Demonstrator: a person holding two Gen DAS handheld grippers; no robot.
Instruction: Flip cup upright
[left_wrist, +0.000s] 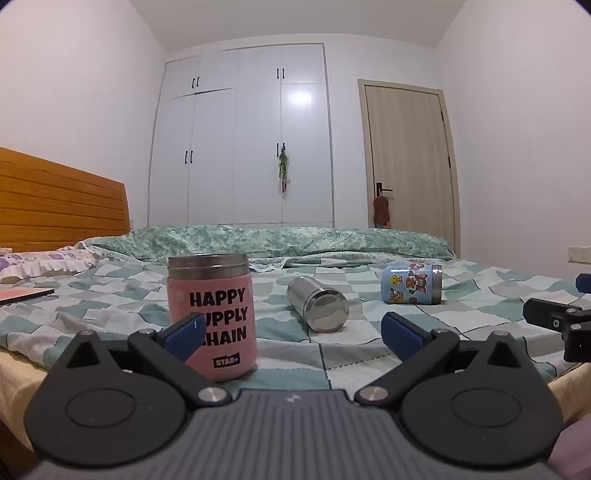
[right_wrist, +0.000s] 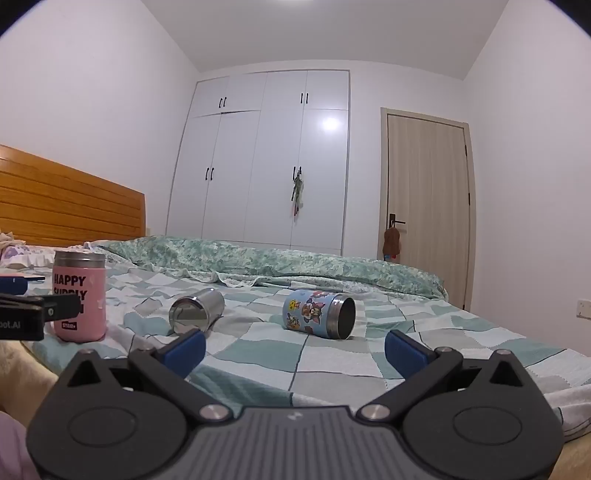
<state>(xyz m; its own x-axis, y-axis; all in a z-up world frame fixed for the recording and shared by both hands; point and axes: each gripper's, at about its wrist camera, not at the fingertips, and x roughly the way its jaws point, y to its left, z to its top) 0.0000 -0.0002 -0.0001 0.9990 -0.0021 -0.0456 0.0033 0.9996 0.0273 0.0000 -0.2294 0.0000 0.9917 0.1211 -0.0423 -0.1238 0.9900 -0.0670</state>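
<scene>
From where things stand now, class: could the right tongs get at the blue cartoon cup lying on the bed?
Probably yes. The right tongs stand open, and only bare checked bedspread lies between them and the blue cartoon cup, which lies on its side.

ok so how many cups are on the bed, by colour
pink: 1, the pink cup, standing upright
bare steel: 1, the steel cup, lying on its side
blue with cartoon stickers: 1, the blue cup, lying on its side
total: 3 cups, 2 still to flip upright
</scene>
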